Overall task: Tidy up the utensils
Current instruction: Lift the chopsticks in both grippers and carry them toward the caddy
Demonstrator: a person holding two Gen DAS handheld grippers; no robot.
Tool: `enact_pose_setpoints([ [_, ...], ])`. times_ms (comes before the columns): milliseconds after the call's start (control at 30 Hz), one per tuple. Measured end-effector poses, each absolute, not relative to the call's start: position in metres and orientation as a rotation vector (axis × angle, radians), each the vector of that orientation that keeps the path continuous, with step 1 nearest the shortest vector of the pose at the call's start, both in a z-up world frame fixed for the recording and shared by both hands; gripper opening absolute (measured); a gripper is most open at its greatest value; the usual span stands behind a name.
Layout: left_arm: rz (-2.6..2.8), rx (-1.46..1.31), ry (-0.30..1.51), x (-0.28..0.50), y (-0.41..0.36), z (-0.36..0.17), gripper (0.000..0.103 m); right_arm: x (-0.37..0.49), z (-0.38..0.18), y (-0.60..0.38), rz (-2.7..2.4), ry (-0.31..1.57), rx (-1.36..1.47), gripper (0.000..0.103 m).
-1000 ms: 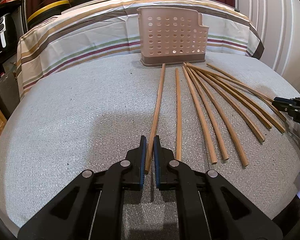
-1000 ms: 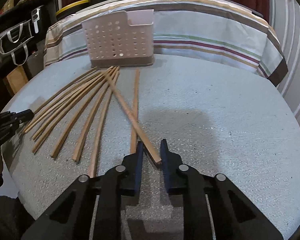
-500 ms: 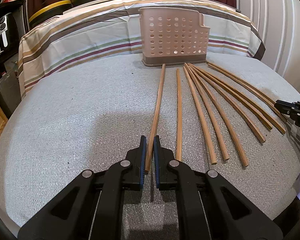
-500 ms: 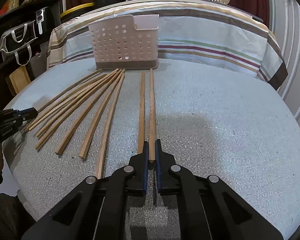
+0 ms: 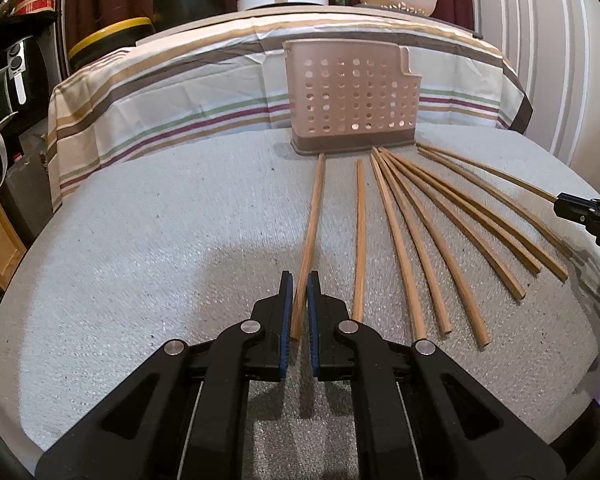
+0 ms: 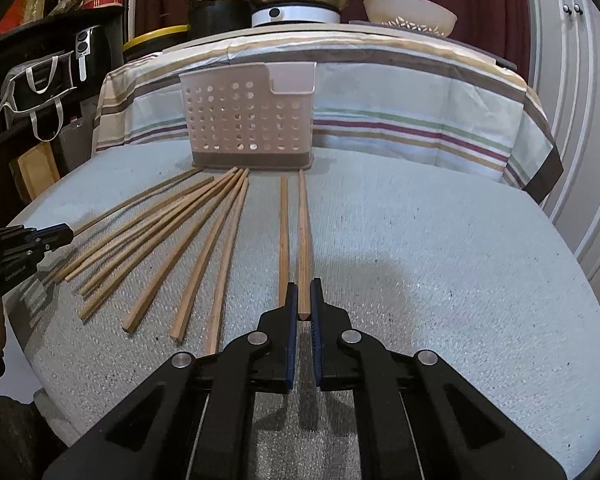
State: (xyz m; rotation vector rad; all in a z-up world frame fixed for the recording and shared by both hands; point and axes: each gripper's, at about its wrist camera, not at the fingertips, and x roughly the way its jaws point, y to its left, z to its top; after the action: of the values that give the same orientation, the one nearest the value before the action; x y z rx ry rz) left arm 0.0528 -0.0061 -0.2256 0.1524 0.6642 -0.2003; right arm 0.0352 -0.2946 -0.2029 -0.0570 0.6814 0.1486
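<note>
We have each gripper closed on the near end of a chopstick. The left gripper [image 5: 300, 300] pinches the leftmost stick [image 5: 311, 224], and the right gripper [image 6: 304, 304] pinches the rightmost stick [image 6: 303, 240]; both sticks lie flat on the mat [image 5: 160, 240], pointing at the caddy [image 5: 352, 100]. The far tips of both stop just short of the caddy's base. The loose sticks [image 5: 432, 240] fan out from the caddy toward us, between our two held ones, tips bunched near its front and near ends spread apart.

We judge these sticks light, stiff and smooth, so a narrow pinch can let them swivel or slide. Holding at the very end gives a long lever: the far tip will swing wide with any wrist turn. A grip a little further up the thicker end would steady them. The caddy looks light too, and a stick pushed against its perforated wall could shove it back toward the striped cloth [image 5: 180, 92].
</note>
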Motion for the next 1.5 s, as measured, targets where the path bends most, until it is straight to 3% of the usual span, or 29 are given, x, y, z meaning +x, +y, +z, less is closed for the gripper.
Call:
enact_pose_setpoints([
  [1500, -0.129, 0.130, 0.359, 0.051, -0.004, -0.154, 0.006, 0.030, -0.149, -0.289, 0.124, 0.516, -0.044, 0.007],
])
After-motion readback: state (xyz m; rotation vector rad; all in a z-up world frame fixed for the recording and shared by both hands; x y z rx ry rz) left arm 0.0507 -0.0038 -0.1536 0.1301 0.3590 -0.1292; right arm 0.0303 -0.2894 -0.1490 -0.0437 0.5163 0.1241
